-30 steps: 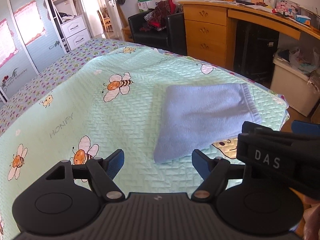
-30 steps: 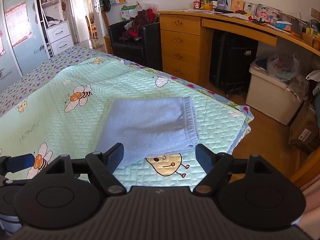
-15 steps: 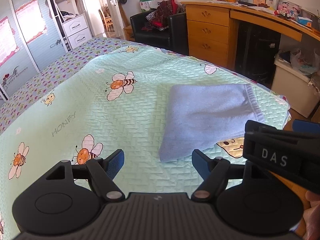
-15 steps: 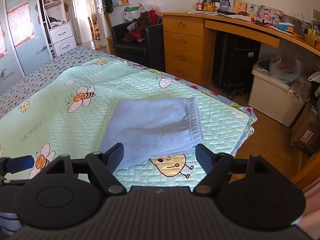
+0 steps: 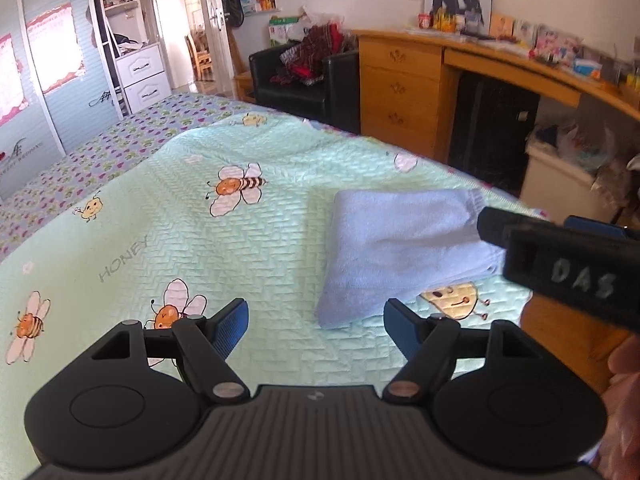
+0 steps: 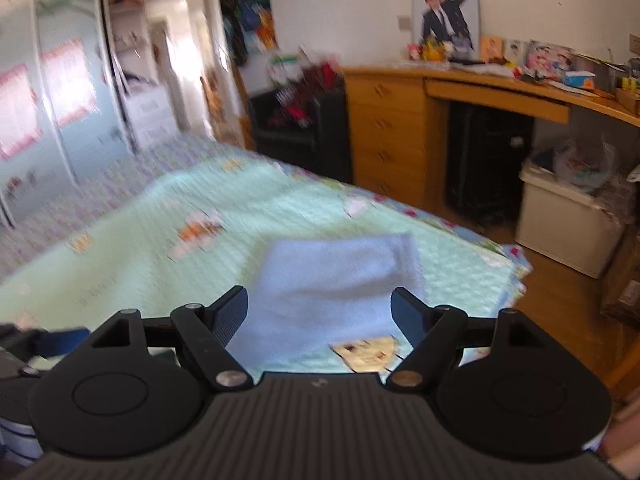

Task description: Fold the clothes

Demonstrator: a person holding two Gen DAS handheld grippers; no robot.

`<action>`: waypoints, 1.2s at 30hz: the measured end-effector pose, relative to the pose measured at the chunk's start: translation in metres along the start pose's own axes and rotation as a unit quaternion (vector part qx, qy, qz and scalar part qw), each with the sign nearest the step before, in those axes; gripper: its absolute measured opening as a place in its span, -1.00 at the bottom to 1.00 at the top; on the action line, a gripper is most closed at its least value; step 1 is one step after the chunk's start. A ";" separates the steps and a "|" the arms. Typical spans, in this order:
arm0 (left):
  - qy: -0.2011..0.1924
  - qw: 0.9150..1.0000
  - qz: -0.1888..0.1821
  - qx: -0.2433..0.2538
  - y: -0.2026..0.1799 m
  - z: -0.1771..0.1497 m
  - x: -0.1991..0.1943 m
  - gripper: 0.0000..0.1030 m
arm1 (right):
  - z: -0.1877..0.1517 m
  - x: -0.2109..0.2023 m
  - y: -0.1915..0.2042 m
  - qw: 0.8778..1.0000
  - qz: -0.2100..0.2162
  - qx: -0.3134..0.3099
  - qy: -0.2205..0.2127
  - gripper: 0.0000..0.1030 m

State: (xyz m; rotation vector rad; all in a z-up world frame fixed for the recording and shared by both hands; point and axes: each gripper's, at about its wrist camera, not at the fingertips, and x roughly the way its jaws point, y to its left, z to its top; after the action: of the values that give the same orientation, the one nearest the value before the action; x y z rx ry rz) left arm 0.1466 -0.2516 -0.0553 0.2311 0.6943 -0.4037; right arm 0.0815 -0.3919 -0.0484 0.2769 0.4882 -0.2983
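Note:
A folded light-blue cloth (image 5: pixel 400 244) lies flat on the mint bee-print bedspread (image 5: pixel 200 248) near the bed's right corner. It also shows, blurred, in the right wrist view (image 6: pixel 336 280). My left gripper (image 5: pixel 316 330) is open and empty, held above the bedspread just short of the cloth's near corner. My right gripper (image 6: pixel 318 320) is open and empty, above the cloth's near edge. The right gripper's black body marked DAS (image 5: pixel 568 268) crosses the right of the left wrist view and hides the cloth's right end.
The bed's corner (image 6: pixel 516 276) drops to a wooden floor. Beyond it stand a wooden desk with drawers (image 5: pixel 404 92), a black armchair with clothes (image 5: pixel 308 80) and a white bin (image 6: pixel 572 224). A wardrobe (image 5: pixel 52 80) lines the left wall.
Both grippers have pulled back and lifted a little from the cloth. The right wrist view has swung left and blurred. The cloth has not moved and both grippers stay open.

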 end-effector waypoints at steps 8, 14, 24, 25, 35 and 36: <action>-0.027 0.999 0.002 -0.044 0.045 -0.018 -0.025 0.50 | -0.002 -0.028 0.008 0.994 0.099 0.010 -0.049 0.67; -0.024 0.999 0.040 -0.019 0.044 -0.015 -0.028 0.76 | -0.006 -0.039 0.014 0.990 0.098 0.012 -0.099 0.81; -0.025 0.999 -0.004 -0.028 0.035 -0.020 -0.034 0.89 | -0.004 -0.052 0.008 0.990 0.062 0.004 -0.127 0.87; -0.025 0.999 -0.005 -0.033 0.036 -0.021 -0.035 0.89 | -0.006 -0.055 0.009 0.989 0.065 0.002 -0.133 0.87; -0.022 0.998 -0.035 -0.053 0.032 -0.017 -0.045 1.00 | -0.010 -0.067 0.011 0.989 0.033 -0.003 -0.143 1.00; -0.021 0.998 -0.034 -0.053 0.030 -0.017 -0.044 1.00 | -0.009 -0.067 0.010 0.990 0.029 -0.005 -0.140 1.00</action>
State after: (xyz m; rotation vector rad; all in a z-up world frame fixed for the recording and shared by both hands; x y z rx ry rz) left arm 0.1193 -0.2059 -0.0371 0.0980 0.6824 -0.4345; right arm 0.0250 -0.3654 -0.0215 0.2344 0.2039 -0.2719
